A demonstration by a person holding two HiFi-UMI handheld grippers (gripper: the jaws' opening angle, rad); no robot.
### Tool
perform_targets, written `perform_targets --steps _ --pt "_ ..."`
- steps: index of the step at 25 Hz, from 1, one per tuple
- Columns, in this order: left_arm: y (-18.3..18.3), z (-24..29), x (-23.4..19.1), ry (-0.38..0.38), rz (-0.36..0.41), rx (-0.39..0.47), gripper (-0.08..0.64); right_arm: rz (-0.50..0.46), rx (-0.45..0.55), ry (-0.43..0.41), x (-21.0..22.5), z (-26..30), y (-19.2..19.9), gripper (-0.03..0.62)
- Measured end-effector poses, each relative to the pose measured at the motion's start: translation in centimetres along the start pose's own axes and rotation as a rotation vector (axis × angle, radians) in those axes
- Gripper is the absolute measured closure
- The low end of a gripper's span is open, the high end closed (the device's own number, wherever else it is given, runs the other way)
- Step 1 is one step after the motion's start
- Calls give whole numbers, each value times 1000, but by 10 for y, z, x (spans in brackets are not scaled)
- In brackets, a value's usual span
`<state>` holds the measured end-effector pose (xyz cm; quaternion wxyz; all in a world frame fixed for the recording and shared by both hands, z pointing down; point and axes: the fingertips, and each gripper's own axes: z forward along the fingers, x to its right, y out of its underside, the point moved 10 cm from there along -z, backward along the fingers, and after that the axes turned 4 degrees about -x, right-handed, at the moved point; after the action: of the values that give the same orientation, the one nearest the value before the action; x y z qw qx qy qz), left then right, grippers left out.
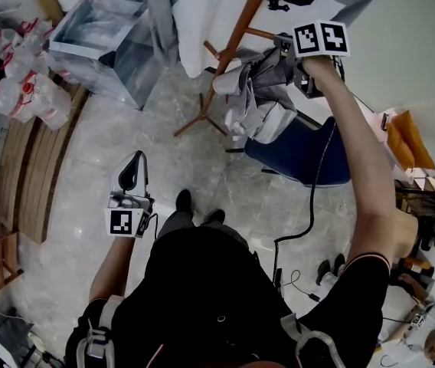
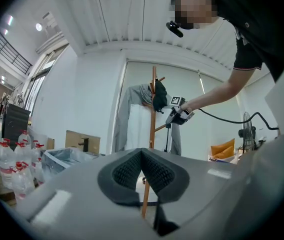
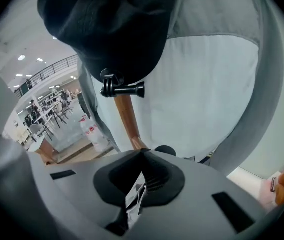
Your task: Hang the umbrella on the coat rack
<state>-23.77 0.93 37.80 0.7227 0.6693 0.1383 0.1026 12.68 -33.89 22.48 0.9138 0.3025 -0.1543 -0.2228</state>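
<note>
Grey and white, the folded umbrella [image 1: 257, 98] hangs at one o'clock in the head view, against the wooden coat rack [image 1: 237, 41] and just under the right tongs [image 3: 143, 159]. Those tongs are pinched together on a thin pale strip [image 3: 134, 196]. The left tongs [image 2: 142, 156], at nine o'clock over the marble floor [image 1: 125, 129], are closed with nothing between them. A blue chair [image 1: 302, 156] stands at five o'clock of the umbrella.

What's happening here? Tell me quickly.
A person is working at the rack with a tool in each hand. The right tool is shut on a thin pale strip, seemingly the umbrella's strap, and is raised beside the rack, under a cap and a jacket. The left tool is shut and empty, held low.
</note>
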Motion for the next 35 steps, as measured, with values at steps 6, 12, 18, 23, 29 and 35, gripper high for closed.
perform_targets --steps 6,12,18,23,29,35 --pt "4 -3 -2 -23 -27 2 560 -2 3 -7 -3 -5 -12 591" --pt "6 -7 -4 -31 -33 3 560 23 -14 -28 -6 -6 -15 591" --pt "7 -8 -8 -27 -28 10 560 11 -36 -14 -13 -5 -13 591" --pt "7 -6 -11 -33 -41 10 560 36 -47 -27 -10 -12 0 591" --pt "4 -2 -7 -30 -47 13 560 40 -41 -27 -9 -4 -3 591" --pt "5 -5 -7 -49 -55 17 560 10 -18 -9 -11 -9 -9 591"
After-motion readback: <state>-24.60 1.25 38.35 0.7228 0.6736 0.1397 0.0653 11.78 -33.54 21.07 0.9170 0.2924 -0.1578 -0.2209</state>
